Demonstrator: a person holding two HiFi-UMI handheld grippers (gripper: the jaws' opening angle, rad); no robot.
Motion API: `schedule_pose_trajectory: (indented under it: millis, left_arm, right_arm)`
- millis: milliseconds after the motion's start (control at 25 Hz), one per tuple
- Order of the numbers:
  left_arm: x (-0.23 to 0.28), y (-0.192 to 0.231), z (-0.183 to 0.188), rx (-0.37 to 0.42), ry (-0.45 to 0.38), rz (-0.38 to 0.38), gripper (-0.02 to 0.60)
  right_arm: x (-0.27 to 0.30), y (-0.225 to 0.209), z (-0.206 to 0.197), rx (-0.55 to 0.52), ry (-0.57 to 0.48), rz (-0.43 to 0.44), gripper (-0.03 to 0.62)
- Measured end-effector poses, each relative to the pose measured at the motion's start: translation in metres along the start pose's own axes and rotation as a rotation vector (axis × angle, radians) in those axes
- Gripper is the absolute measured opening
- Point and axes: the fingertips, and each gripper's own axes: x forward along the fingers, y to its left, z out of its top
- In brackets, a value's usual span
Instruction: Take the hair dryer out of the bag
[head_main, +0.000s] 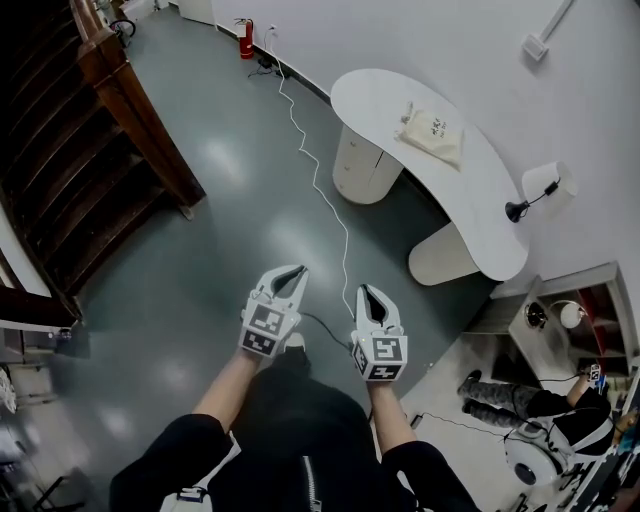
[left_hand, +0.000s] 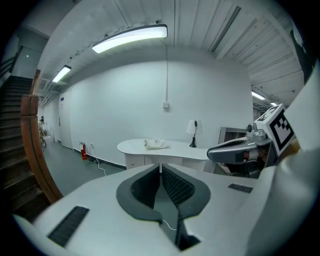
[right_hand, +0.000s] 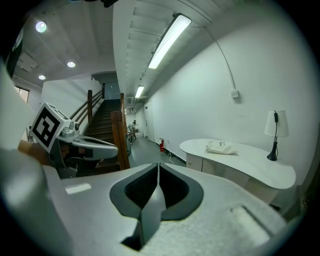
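Observation:
A cream cloth bag (head_main: 432, 132) lies on the far part of a curved white desk (head_main: 480, 200); the same bag (left_hand: 156, 144) (right_hand: 221, 146) shows small in both gripper views. No hair dryer is visible. My left gripper (head_main: 299, 270) and right gripper (head_main: 364, 291) hang side by side over the green floor, well short of the desk, pointing toward it. Both are shut with nothing between the jaws. The left gripper (left_hand: 160, 166) and the right gripper (right_hand: 158, 165) show their pads meeting.
A black desk lamp (head_main: 520, 207) stands at the desk's near end. A white cable (head_main: 318, 180) runs along the floor from the wall. A wooden staircase (head_main: 90, 170) rises at left. A red fire extinguisher (head_main: 245, 38) stands by the far wall. A seated person (head_main: 540, 410) is at lower right.

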Motion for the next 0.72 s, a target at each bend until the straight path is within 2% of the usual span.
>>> schedule_pose_trajectory:
  millis: [360,720]
  left_arm:
    - [0.032,0.042,0.003,0.0,0.012,-0.044,0.023]
    - [0.057,0.049,0.005,0.005,0.024,-0.099,0.023]
  right_arm:
    - [0.047,-0.004,0.008,0.016,0.018,-0.041,0.005]
    - [0.058,-0.018,0.008,0.044,0.029,-0.098,0.005]
